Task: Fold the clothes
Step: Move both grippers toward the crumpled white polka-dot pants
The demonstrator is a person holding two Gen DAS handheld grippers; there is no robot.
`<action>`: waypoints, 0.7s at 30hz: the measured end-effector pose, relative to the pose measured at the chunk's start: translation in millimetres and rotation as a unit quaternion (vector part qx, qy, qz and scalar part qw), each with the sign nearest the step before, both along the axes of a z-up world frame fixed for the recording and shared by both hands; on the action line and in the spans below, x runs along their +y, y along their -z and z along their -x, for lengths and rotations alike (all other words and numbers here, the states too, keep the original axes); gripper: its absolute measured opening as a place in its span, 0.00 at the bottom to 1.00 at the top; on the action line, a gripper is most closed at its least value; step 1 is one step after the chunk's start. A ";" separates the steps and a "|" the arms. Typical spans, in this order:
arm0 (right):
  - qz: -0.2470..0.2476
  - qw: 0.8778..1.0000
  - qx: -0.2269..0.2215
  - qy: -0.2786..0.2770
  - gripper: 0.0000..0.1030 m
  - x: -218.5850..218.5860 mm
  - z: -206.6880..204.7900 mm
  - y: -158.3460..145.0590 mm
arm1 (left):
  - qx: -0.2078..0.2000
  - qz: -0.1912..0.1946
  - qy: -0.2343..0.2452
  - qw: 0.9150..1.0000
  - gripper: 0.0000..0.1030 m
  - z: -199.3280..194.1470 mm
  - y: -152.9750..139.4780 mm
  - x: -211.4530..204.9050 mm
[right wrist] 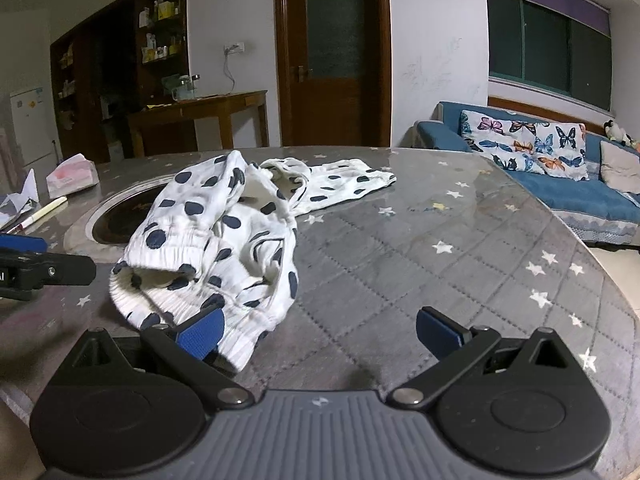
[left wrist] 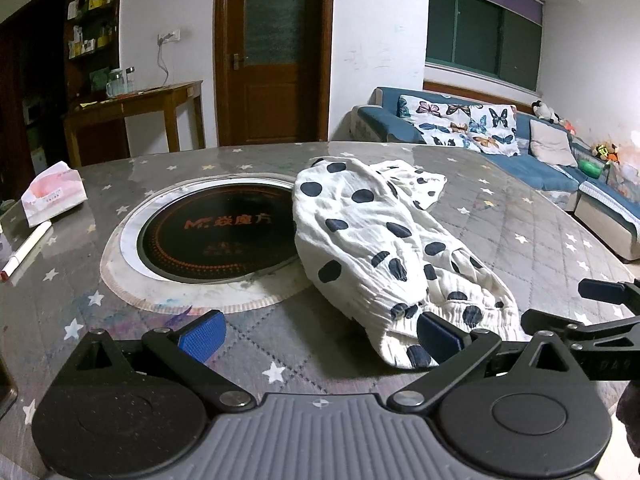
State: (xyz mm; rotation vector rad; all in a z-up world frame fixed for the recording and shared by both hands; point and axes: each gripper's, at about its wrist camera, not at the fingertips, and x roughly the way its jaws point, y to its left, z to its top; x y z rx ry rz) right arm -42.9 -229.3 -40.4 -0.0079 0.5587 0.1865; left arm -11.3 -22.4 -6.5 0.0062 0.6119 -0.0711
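A crumpled white garment with dark blue polka dots (left wrist: 372,248) lies on the grey star-patterned table, partly over the round cooktop; it also shows in the right wrist view (right wrist: 224,232). My left gripper (left wrist: 320,334) is open and empty, its right blue pad at the garment's near waistband edge. My right gripper (right wrist: 318,332) is open and empty, its left blue pad at the garment's near hem. Each gripper shows at the edge of the other's view: the right one (left wrist: 600,320), the left one (right wrist: 36,268).
A black built-in induction cooktop (left wrist: 212,236) sits in the table. A tissue pack (left wrist: 54,194) and a white pen (left wrist: 26,248) lie at the left. The grey star-patterned table (right wrist: 460,272) extends to the right. A blue sofa (left wrist: 540,160) stands beyond.
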 end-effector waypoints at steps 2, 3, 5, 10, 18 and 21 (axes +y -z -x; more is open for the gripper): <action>-0.002 1.000 0.002 -0.002 1.00 0.4 1.1 0.6 | 0.000 -0.001 0.002 1.000 1.00 1.9 0.9 0.7; -0.004 1.000 0.002 -0.002 1.00 0.5 1.8 0.9 | 0.000 -0.002 0.003 1.000 1.00 2.7 1.3 1.0; -0.006 1.000 0.002 -0.003 1.00 0.7 3.3 0.9 | 0.000 -0.004 0.004 1.000 1.00 3.9 2.1 1.2; -0.012 1.000 0.003 -0.004 1.00 1.0 6.9 1.4 | -0.001 -0.009 0.011 1.000 1.00 8.7 3.1 -1.4; -0.017 1.000 0.006 -0.006 0.99 2.6 10.6 2.8 | -0.002 -0.017 0.020 1.000 1.00 14.7 4.5 -8.5; -0.017 1.000 0.008 -0.007 0.99 3.0 10.8 3.3 | -0.001 -0.018 0.021 1.000 1.00 15.3 5.0 -9.5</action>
